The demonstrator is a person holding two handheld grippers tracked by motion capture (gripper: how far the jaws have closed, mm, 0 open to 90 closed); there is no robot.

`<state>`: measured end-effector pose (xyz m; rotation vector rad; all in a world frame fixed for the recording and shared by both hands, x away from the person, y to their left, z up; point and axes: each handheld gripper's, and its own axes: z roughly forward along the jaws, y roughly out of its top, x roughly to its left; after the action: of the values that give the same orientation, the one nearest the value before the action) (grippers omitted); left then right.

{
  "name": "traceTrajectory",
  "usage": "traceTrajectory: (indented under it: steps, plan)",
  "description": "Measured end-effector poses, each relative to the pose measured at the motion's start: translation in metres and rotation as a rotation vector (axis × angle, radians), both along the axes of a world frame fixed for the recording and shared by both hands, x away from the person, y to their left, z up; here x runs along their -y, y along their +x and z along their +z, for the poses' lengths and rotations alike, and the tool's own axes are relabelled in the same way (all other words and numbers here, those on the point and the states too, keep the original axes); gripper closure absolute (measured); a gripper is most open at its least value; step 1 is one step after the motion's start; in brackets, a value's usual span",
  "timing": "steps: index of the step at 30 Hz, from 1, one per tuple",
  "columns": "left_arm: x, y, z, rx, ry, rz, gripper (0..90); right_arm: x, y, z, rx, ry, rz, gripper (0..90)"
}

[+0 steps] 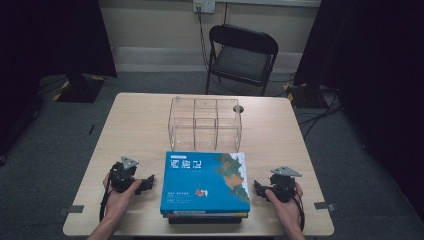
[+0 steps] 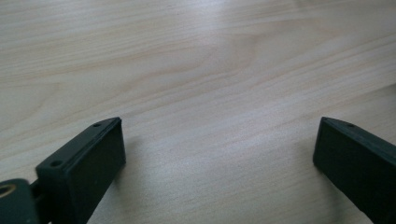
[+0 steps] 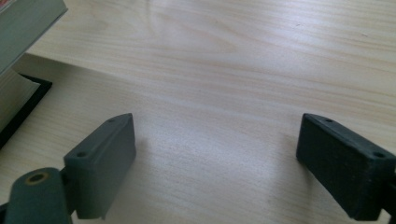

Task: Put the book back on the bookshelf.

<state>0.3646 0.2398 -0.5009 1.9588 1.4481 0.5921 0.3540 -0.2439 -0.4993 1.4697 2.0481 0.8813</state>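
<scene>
A: High view. Status?

B: Stack of books (image 1: 205,186) sits at the near edge of the worktop (image 1: 135,130), blue cover on top. Lower books in the stack are mostly hidden; just their spines show at the near side. Cover text is too small to read. Clear divided box (image 1: 205,123) is just behind the stack, hard to count its compartments through the walls.

A: Claws?

B: Left claw (image 1: 148,182) is just left of the stack, right claw (image 1: 257,188) just right of it. Both rest on the worktop, a hand on each, neither touching the books. Jaw gap is too small to judge from here.

A: Left gripper view?

B: Jaws wide apart, bare wood between them. Both jaws cut off by the bottom edge.

A: Right gripper view?

B: Jaws also spread, holding nothing. Corner of the stack (image 3: 21,56) shows at upper left, clipped by the frame: pale page edges over a dark cover edge. Stack lies well left of the jaws.
</scene>
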Motion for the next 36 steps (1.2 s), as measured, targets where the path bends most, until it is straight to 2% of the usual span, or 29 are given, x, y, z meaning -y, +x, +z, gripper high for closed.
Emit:
traceTrajectory:
  steps: [1, 4, 7, 8, 10, 11, 13, 14, 15, 17, 18, 21, 22, 24, 27, 28, 29, 30, 31, 33, 35, 36]
  plan:
    - [0.000, 0.000, 0.001, 0.002, 0.001, -0.005, 3.8, 0.000, 0.000, 0.000, 0.000, 0.004, -0.005, 13.5]
    - [0.001, 0.000, 0.003, 0.007, 0.000, -0.003, 15.9, 0.004, 0.001, 0.002, -0.011, 0.022, -0.006, 16.4]
    - [0.001, -0.001, 0.006, -0.005, -0.027, -0.028, 17.3, 0.008, 0.001, 0.007, -0.015, 0.079, 0.006, 24.4]
    - [0.001, -0.002, 0.007, -0.002, -0.029, -0.034, 19.9, 0.009, 0.000, 0.008, -0.007, 0.084, 0.006, 25.2]
    - [0.001, -0.005, 0.012, -0.011, -0.062, -0.052, 21.1, 0.008, -0.002, 0.012, 0.002, 0.106, 0.032, 30.5]
    - [0.000, -0.008, 0.015, -0.001, -0.089, -0.059, 21.3, 0.008, -0.004, 0.014, 0.012, 0.113, 0.039, 31.0]
    - [0.000, -0.015, 0.024, 0.027, -0.098, -0.084, 25.3, 0.005, -0.007, 0.020, 0.022, 0.132, 0.065, 35.0]
    - [0.000, -0.015, 0.024, 0.027, -0.098, -0.084, 28.4, 0.004, -0.008, 0.024, 0.036, 0.144, 0.081, 36.7]
    - [0.000, -0.021, 0.032, 0.028, -0.095, -0.110, 29.3, 0.001, -0.010, 0.030, 0.054, 0.144, 0.103, 39.6]
    - [0.000, -0.026, 0.039, 0.013, -0.128, -0.126, 31.3, -0.002, -0.011, 0.040, 0.079, 0.153, 0.134, 43.5]
    - [0.000, -0.028, 0.042, 0.012, -0.153, -0.136, 35.5, -0.004, -0.011, 0.044, 0.090, 0.154, 0.140, 45.7]
    - [0.002, -0.032, 0.047, 0.028, -0.179, -0.157, 39.1, -0.008, -0.012, 0.053, 0.115, 0.163, 0.169, 48.6]
    - [0.006, -0.035, 0.051, 0.036, -0.200, -0.177, 39.4, -0.012, -0.010, 0.061, 0.136, 0.171, 0.196, 52.5]
    - [0.009, -0.037, 0.056, 0.048, -0.226, -0.203, 41.9, -0.014, -0.007, 0.068, 0.156, 0.170, 0.205, 53.8]
    - [0.015, -0.039, 0.065, 0.076, -0.242, -0.214, 45.4, -0.018, 0.000, 0.082, 0.184, 0.198, 0.228, 55.2]
    - [0.015, -0.039, 0.065, 0.076, -0.242, -0.214, 46.3, -0.018, 0.000, 0.082, 0.184, 0.198, 0.228, 55.2]
    - [0.016, -0.038, 0.072, 0.083, -0.272, -0.219, 47.4, -0.021, 0.006, 0.094, 0.221, 0.206, 0.238, 56.9]
    - [0.015, -0.038, 0.076, 0.089, -0.287, -0.221, 49.5, -0.022, 0.008, 0.098, 0.226, 0.218, 0.246, 57.1]
    - [0.015, -0.038, 0.080, 0.101, -0.290, -0.217, 50.5, -0.025, 0.010, 0.102, 0.229, 0.228, 0.254, 57.6]
    - [0.017, -0.037, 0.086, 0.107, -0.283, -0.244, 52.7, -0.031, 0.015, 0.107, 0.229, 0.231, 0.287, 58.4]
    - [0.019, -0.036, 0.088, 0.110, -0.316, -0.261, 53.8, -0.038, 0.020, 0.107, 0.224, 0.235, 0.311, 58.5]
    - [0.020, -0.036, 0.089, 0.109, -0.319, -0.268, 54.1, -0.041, 0.022, 0.106, 0.213, 0.233, 0.322, 58.4]
